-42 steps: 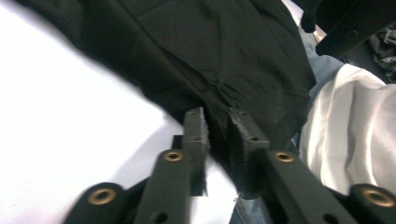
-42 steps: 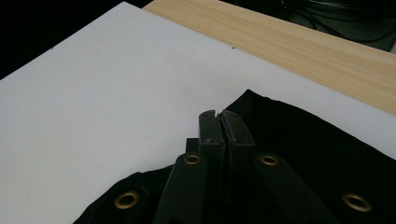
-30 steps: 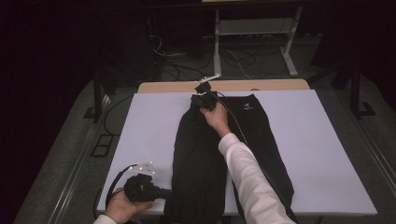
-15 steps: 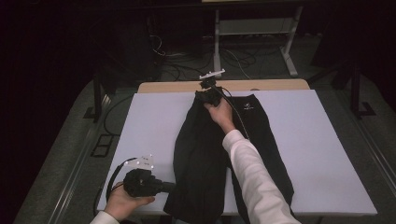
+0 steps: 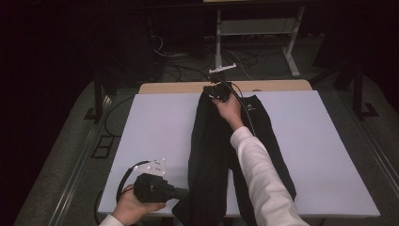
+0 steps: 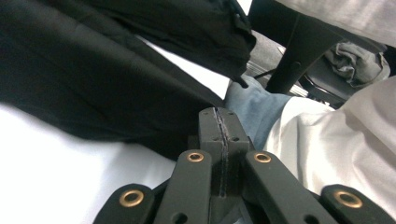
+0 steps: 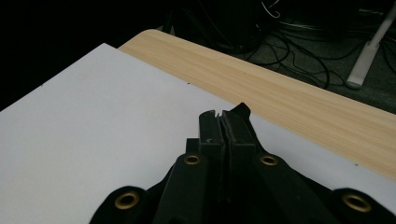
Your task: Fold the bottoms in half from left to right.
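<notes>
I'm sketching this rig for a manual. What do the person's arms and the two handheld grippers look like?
Both grippers are matte black: the left gripper and the right gripper each have two flat black jaws on link arms with brass-coloured rivets. Each carries a grey three-cornered plate on top and trails a black cable. The person wears a white long sleeve on the right arm.

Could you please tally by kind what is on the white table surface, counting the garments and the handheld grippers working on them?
Black fabric garments, a pair of trousers laid lengthwise: 1
Black two-jaw handheld grippers, left gripper and right gripper: 2
Total: 3
</notes>
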A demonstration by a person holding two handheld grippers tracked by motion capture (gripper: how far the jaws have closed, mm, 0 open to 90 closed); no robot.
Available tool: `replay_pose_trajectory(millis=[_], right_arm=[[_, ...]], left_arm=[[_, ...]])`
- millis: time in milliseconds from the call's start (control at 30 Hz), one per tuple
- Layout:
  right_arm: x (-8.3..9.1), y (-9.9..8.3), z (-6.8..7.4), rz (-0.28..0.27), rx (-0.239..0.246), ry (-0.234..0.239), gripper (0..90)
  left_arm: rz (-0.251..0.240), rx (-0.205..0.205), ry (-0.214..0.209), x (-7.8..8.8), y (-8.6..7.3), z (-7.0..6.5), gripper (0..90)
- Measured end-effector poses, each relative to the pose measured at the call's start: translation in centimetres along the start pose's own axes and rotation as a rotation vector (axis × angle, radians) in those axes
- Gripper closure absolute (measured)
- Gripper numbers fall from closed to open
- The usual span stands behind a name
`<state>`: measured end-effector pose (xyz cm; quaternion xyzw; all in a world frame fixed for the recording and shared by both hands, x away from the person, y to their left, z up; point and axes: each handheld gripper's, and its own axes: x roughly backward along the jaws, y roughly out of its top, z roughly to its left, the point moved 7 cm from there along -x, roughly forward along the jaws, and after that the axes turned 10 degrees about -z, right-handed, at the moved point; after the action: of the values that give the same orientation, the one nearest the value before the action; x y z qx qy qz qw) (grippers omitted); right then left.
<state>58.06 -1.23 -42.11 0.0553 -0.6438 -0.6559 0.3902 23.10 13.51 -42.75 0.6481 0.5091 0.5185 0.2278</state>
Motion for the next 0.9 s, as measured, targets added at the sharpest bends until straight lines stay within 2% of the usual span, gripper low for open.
replay_pose_trajectory(millis=[367,900], right_arm=[[1.3,0.8,-1.1,-0.013,-0.005,-0.005,86.5],[3.2,1.6,-2.2,-0.029,0.004,-0.011,86.6]], left_arm=[[-0.015,-0.042,-0.062,-1.6,2.0,-1.5,89.2],[-0.015,-0.077,-0.114,-3.8,4.1,-2.9,89.2]])
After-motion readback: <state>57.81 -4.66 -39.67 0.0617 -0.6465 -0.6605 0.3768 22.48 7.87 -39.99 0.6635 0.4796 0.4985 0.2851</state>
